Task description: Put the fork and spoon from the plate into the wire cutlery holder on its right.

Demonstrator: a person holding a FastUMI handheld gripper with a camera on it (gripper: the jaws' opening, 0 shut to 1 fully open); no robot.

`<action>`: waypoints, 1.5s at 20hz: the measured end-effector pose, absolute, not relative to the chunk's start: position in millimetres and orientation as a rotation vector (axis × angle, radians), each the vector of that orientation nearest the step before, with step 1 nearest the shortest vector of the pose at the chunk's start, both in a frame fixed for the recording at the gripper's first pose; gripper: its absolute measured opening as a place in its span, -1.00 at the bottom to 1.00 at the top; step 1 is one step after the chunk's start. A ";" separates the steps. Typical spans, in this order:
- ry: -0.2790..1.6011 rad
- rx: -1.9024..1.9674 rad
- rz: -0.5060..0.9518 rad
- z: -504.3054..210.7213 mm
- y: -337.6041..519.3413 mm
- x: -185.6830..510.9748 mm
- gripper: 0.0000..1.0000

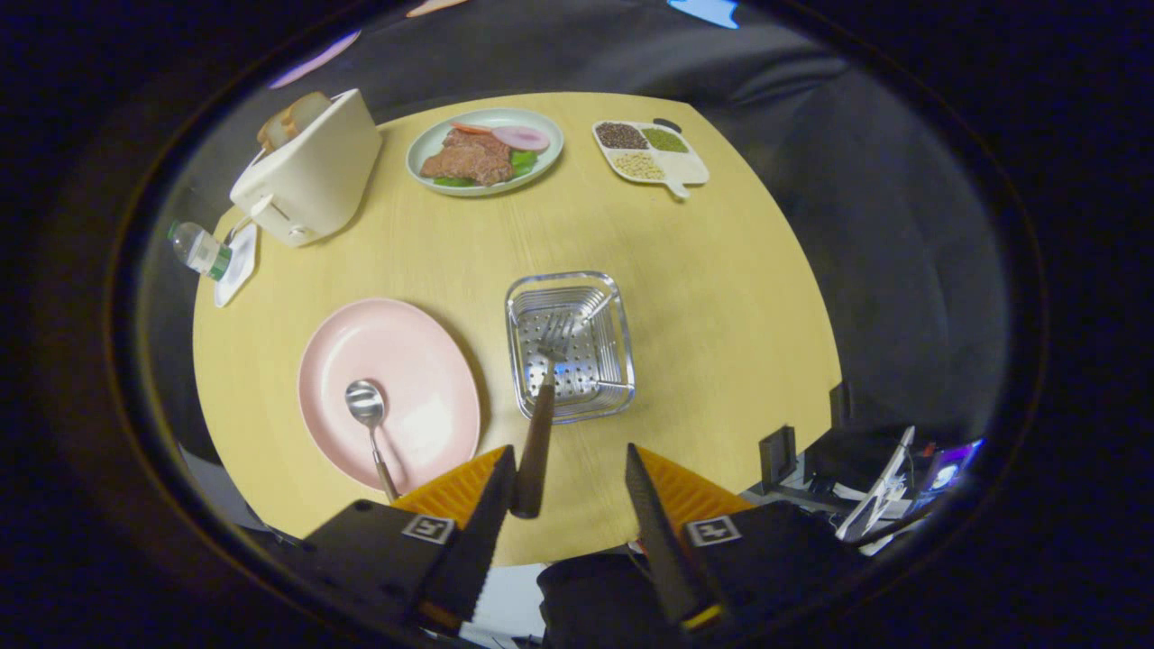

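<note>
The fork (541,415) has its tines down inside the wire cutlery holder (613,311), and its dark handle rises toward me, right beside my left finger (491,491). My gripper (568,455) hangs above the table's near edge with its fingers open; the right finger stands well clear of the handle. The spoon (366,403) lies on the pink plate (406,361), left of the holder, with its bowl away from me and its handle running under my left finger.
A cream toaster (311,171) with bread stands at the far left, with a small bottle (200,250) and white dish beside it. A green plate of food (484,150) and a divided tray of grains (649,153) sit at the far side of the round wooden table (721,297).
</note>
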State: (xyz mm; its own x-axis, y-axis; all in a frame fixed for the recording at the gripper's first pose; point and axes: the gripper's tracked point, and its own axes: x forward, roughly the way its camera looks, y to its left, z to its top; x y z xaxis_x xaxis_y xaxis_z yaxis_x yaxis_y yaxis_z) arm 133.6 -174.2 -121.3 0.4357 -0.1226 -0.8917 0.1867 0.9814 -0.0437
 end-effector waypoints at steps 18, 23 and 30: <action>0.732 -0.024 -0.146 -43.3 -85.7 82.3 0.95; 0.695 0.020 -0.054 -87.0 -48.7 71.6 0.95; 0.638 0.011 -0.008 -139.1 -18.1 67.2 0.95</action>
State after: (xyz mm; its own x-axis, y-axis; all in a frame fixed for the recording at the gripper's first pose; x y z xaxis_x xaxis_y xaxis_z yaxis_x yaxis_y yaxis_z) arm 67.2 -18.1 -139.1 0.8030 -0.0043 -0.5959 0.0110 0.9999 0.0076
